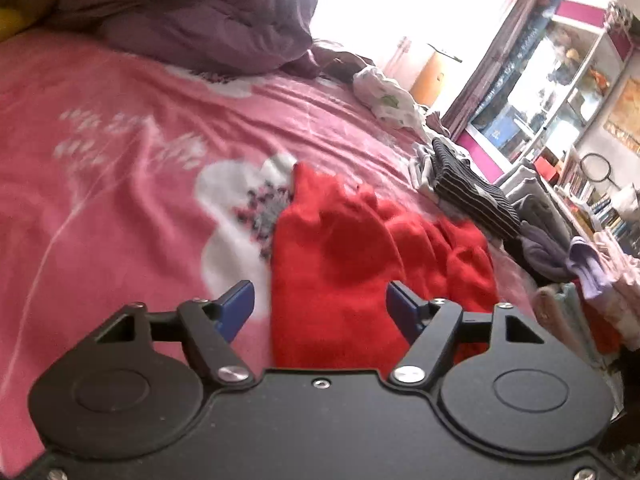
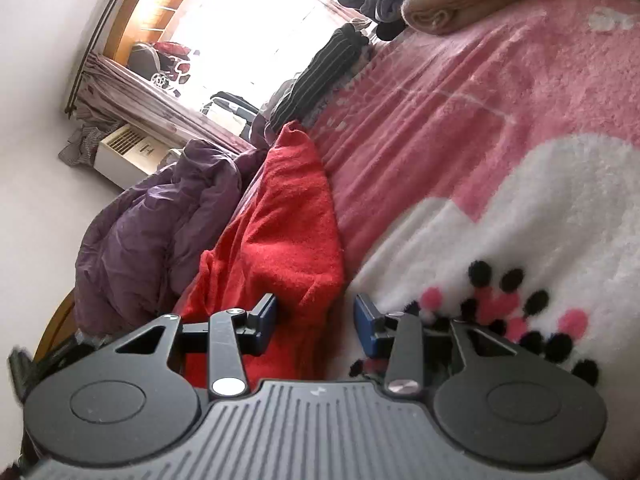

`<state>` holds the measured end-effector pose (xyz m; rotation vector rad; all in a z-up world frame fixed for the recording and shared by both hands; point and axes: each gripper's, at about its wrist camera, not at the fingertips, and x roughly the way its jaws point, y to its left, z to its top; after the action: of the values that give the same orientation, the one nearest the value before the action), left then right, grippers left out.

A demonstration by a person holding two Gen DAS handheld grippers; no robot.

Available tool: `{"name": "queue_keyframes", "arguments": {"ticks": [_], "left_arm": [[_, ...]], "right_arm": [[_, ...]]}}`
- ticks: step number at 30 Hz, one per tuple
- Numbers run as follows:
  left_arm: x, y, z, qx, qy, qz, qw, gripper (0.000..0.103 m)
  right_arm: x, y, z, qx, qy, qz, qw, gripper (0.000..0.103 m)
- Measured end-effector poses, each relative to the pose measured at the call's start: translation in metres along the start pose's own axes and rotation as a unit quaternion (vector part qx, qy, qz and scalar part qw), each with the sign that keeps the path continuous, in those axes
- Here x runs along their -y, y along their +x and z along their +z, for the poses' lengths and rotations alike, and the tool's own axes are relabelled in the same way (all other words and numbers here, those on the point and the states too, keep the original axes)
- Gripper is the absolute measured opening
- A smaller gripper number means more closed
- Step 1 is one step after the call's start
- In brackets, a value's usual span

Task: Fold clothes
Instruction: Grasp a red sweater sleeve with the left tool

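Note:
A red fleece garment (image 1: 352,264) lies rumpled on the pink bedspread (image 1: 120,120). My left gripper (image 1: 320,304) is open, its blue pads wide apart just above the garment's near edge, holding nothing. In the right wrist view the same red garment (image 2: 280,224) lies along the pink and white bedspread (image 2: 500,140). My right gripper (image 2: 316,320) is open over the garment's near corner, with one pad above the red cloth and the other above the white patch. It holds nothing.
A purple duvet (image 1: 208,20) is heaped at the head of the bed. A dark striped folded garment (image 1: 468,184) and stacks of folded clothes (image 1: 580,280) line the bed's right edge. A white crumpled cloth (image 1: 384,96) lies further back. Shelves (image 1: 560,92) stand beyond.

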<state>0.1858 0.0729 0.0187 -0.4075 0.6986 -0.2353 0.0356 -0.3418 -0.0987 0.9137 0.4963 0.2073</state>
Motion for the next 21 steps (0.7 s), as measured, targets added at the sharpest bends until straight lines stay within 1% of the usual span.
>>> {"name": "queue_keyframes", "arguments": {"ticks": [2,3,4,7,8,10,13,15,18,19,21], "left_arm": [[0.001,0.02,0.014,-0.005,0.013,0.001,0.9999,0.068],[0.001,0.029,0.02,-0.01,0.019,0.004,0.9998,0.064],[0.0,0.039,0.025,-0.014,0.024,0.007,0.9996,0.063],[-0.005,0.068,0.04,-0.026,0.03,0.014,0.9991,0.057],[-0.008,0.077,0.045,-0.029,0.029,0.014,0.9991,0.057],[-0.013,0.093,0.054,-0.036,0.023,0.013,0.999,0.051],[-0.02,0.114,0.061,-0.048,0.018,0.013,0.9986,0.047],[-0.023,0.127,0.064,-0.056,0.014,0.013,0.9982,0.047],[-0.024,0.141,0.063,-0.069,0.01,0.013,0.9975,0.033],[-0.023,0.142,0.06,-0.068,0.013,0.012,0.9976,0.021],[-0.022,0.142,0.058,-0.063,0.015,0.008,0.9978,0.007]], "right_arm": [[0.0,0.003,0.0,0.001,-0.008,0.0,1.0,0.041],[0.0,0.004,0.0,0.001,-0.01,0.001,1.0,0.041],[0.0,0.005,0.0,0.001,-0.011,0.001,1.0,0.04],[0.001,0.008,0.0,0.003,-0.013,0.003,1.0,0.038],[0.001,0.009,0.0,0.003,-0.015,0.002,1.0,0.037],[0.001,0.01,0.0,0.004,-0.019,0.002,1.0,0.034],[0.002,0.011,-0.001,0.006,-0.025,0.001,1.0,0.031],[0.002,0.013,-0.002,0.006,-0.029,0.001,1.0,0.03],[0.002,0.014,-0.003,0.008,-0.036,0.0,0.999,0.029],[0.002,0.015,-0.003,0.008,-0.038,0.0,0.999,0.029],[0.001,0.015,-0.003,0.008,-0.042,-0.001,0.999,0.028]]}}
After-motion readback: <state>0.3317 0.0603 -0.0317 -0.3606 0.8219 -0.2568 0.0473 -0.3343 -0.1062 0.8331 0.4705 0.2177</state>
